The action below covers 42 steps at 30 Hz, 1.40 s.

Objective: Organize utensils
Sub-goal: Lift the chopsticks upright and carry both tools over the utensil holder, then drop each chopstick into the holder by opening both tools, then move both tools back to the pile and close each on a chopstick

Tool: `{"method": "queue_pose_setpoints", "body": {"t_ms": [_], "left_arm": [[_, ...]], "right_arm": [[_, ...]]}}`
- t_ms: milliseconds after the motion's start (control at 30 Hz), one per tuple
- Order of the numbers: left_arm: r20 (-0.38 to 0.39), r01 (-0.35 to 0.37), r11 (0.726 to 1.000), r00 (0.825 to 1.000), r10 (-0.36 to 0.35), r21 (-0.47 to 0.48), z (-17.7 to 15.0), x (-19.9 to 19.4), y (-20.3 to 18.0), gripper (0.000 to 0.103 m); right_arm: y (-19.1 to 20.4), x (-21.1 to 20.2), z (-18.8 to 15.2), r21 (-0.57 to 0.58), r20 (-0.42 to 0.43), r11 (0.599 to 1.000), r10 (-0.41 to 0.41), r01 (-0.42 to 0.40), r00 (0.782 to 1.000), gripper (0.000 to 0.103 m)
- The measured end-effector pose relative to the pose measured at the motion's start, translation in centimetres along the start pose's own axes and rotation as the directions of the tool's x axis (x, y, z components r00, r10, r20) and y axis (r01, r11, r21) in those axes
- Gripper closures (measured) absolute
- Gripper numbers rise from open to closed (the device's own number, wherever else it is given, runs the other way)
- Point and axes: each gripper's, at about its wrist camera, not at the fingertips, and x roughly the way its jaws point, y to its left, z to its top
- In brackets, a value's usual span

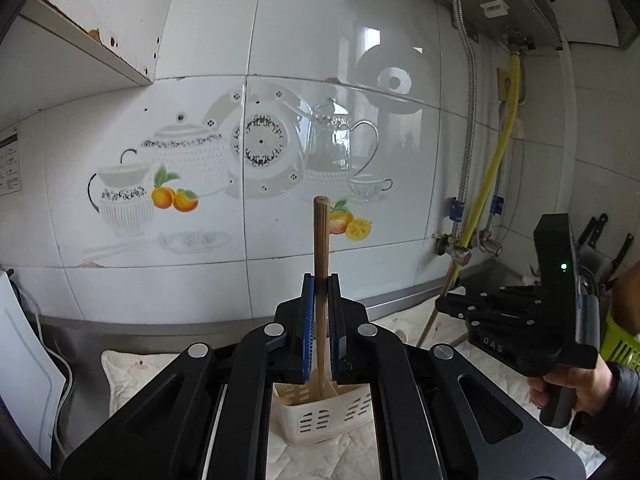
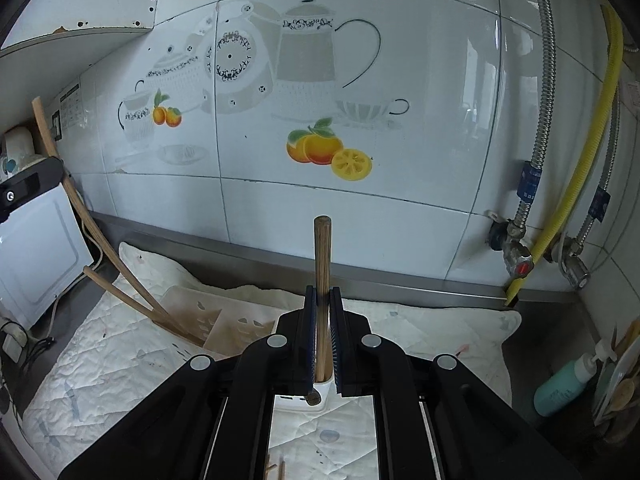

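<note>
My left gripper [image 1: 320, 280] is shut on the upright, pale ridged handle of a wooden spatula [image 1: 321, 236]. Its blade dips into the cream slotted utensil holder [image 1: 316, 416] just below the jaws. In the right wrist view the same spatula [image 2: 60, 168] leans at the far left, its foot in the holder [image 2: 208, 316], with a second wooden utensil [image 2: 132, 300] beside it. My right gripper [image 2: 323, 292] is shut on a darker wooden handle [image 2: 322, 248] that stands upright, its lower end by the holder's white near rim [image 2: 322, 394]. A hand holds the right gripper [image 1: 440, 304] at the right.
A white quilted cloth [image 2: 420, 328] covers the steel counter under the holder. A white appliance [image 2: 36, 248] stands at the left. Metal pipes, valves and a yellow hose [image 2: 576, 176] run down the tiled wall on the right. A teal pump bottle [image 2: 564, 388], knives [image 1: 596, 228] and a green basket [image 1: 624, 344] sit at the right.
</note>
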Motion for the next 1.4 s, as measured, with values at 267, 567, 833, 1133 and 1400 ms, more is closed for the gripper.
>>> {"method": "queue_pose_setpoints", "body": {"t_ms": [267, 567, 833, 1133, 1400], "left_arm": [[-0.066, -0.015, 0.999, 0.998, 0.012, -0.035, -1.9, 2.7, 0.8, 0.098], [-0.128, -0.010, 0.999, 0.992, 0.005, -0.039, -3.3, 4.4, 1.3, 0.095], [-0.084, 0.009, 0.999, 0.996, -0.013, -0.053, -2.6, 2.3, 1.2, 0.084], [-0.064, 0.042, 0.998, 0.997, -0.045, -0.041, -5.0, -3.8, 0.1, 0.080], [-0.178, 0.095, 0.995, 0.979, -0.099, -0.030, -13.7, -7.5, -1.4, 0.080]], "right_arm": [[-0.3, 0.3, -0.5, 0.009, -0.015, 1.000, 0.003, -0.003, 1.000, 0.096], [-0.3, -1.1, -0.1, 0.006, 0.019, 1.000, -0.001, 0.001, 1.000, 0.080], [-0.4, -5.5, -0.9, 0.005, 0.073, 1.000, -0.012, 0.011, 0.997, 0.079], [0.7, -11.0, -7.0, 0.036, 0.082, 0.999, 0.008, -0.011, 0.997, 0.078], [2.6, -12.8, -15.6, 0.081, 0.031, 0.996, 0.025, -0.027, 0.999, 0.078]]}}
